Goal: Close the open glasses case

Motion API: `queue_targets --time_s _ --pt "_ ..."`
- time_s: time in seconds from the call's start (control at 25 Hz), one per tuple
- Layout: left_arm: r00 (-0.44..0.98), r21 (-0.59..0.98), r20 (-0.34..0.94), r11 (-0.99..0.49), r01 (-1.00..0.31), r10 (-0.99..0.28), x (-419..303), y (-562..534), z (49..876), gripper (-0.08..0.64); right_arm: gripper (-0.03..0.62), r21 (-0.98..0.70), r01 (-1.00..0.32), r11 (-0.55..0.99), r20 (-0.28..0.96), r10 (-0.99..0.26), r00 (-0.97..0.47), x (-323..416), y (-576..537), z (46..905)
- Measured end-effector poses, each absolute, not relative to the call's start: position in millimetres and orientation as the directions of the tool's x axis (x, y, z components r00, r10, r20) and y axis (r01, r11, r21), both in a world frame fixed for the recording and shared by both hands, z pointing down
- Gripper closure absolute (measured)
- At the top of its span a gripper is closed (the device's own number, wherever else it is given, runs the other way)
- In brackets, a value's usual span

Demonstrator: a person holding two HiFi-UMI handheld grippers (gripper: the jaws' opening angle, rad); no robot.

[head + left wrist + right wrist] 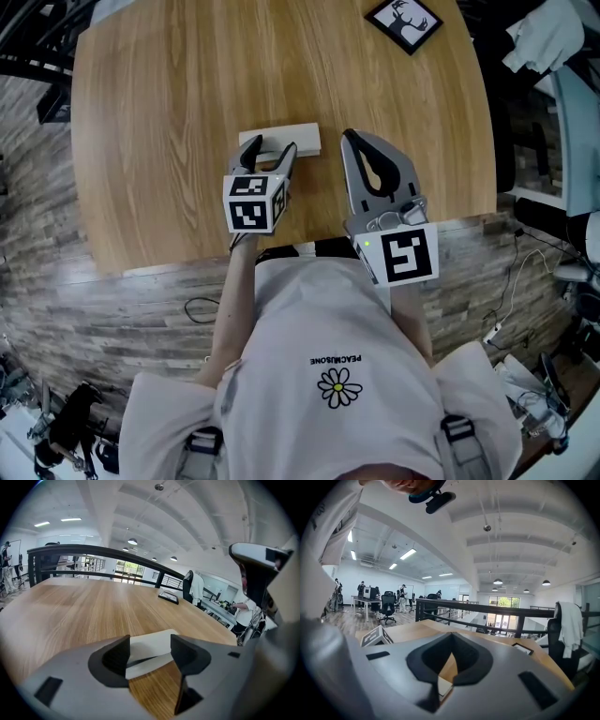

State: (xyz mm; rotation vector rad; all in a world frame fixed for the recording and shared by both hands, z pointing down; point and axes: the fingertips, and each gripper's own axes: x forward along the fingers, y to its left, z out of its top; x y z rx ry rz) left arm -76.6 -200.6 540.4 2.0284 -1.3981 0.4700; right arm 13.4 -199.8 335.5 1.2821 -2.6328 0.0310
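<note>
A white glasses case (298, 137) lies flat on the wooden table (169, 112), near its front edge. In the left gripper view the glasses case (147, 645) shows a thin dark slit along its side, its lid almost down. My left gripper (270, 150) is open, its fingers reaching over the case's near edge; the case fills the gap of the left gripper (150, 646). My right gripper (349, 139) hangs just right of the case, jaws together and empty. In the right gripper view the right gripper (450, 637) is shut, and a corner of the case (443, 686) peeks below.
A black framed picture (403, 23) lies at the table's far right; the same picture (168, 596) shows in the left gripper view. A white garment (548, 37) hangs on a chair beyond the table. A black railing (93, 552) runs behind the table.
</note>
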Motion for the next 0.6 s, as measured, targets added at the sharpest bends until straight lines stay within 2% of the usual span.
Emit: queue_targets --time_s 0.6 --pt "0.383 0.286 0.655 -0.255 -0.924 -0.652 -72 -187 552 0.288 0.584 0.122 -0.805 0.581 0.152 -0.812 -0.563 33 -205 319"
